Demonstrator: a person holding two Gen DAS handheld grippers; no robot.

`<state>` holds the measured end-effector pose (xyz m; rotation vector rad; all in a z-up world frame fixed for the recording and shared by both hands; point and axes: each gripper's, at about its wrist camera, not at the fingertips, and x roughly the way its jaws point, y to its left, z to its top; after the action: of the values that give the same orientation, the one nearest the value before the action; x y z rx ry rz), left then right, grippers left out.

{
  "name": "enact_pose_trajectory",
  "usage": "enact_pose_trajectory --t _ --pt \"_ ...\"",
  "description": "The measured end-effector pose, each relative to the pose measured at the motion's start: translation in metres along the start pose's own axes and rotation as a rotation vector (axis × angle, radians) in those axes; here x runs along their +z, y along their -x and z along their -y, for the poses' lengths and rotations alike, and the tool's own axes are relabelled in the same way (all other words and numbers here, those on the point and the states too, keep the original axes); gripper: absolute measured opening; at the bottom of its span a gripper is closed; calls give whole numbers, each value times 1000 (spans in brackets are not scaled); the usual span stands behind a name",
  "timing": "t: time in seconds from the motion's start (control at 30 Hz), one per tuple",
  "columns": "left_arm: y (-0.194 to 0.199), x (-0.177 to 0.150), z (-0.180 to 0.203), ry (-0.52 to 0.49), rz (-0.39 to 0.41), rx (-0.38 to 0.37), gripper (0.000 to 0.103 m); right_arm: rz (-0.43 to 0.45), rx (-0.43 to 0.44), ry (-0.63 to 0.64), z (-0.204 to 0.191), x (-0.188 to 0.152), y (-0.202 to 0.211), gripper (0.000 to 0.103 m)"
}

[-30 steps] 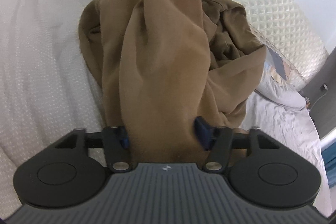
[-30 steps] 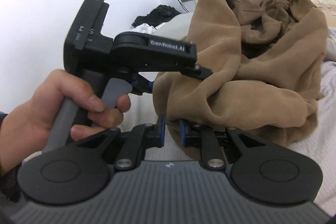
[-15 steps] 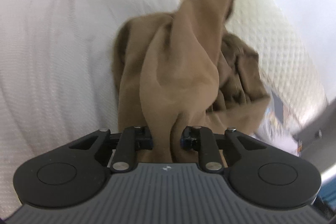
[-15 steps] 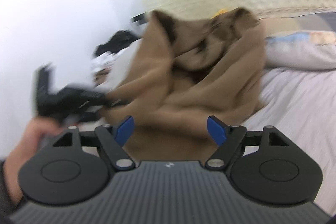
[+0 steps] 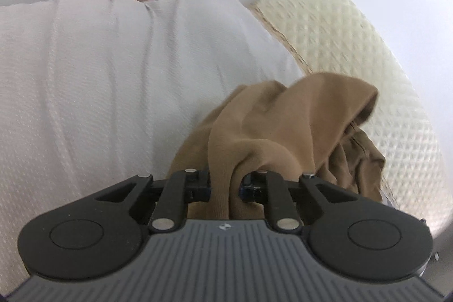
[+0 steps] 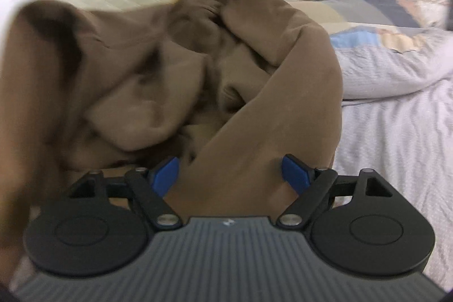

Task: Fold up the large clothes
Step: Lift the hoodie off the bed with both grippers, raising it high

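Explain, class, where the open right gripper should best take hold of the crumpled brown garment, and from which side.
Probably the smooth band of the brown garment that runs up from between the right gripper's open jaws. Come straight ahead along the fingers: that band is flat and thin, unlike the bunched folds to its left. The left gripper has just closed on another fold.

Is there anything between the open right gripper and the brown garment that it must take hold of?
Nothing visible stands in the way. The right gripper is open with a fold of the brown garment already between its fingers, not pressed. The left gripper is shut on another fold of it.
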<state>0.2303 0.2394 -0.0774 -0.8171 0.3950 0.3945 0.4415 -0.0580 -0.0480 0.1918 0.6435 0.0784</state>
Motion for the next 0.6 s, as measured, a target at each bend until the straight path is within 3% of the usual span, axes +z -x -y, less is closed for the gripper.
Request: enact_pose_trajectory --t 0.07,0.1,0.13,0.17,0.47,0.6 --pt "3 4 -7 9 37 15 17 -8 -80 61 -3 -4 -4 53" --pt "6 8 -10 16 56 21 17 -6 -96 84 -2 -5 -3 47" --pt "8 11 -13 23 76 26 17 -8 -115 100 2 -6 1 31" --pt "11 13 -14 23 97 32 16 -4 -120 103 6 -6 8 25" --pt "57 28 -25 20 205 73 16 153 -229 -32 104 13 115 20" --pt "83 35 -35 53 257 110 16 241 -250 -11 137 15 172 19"
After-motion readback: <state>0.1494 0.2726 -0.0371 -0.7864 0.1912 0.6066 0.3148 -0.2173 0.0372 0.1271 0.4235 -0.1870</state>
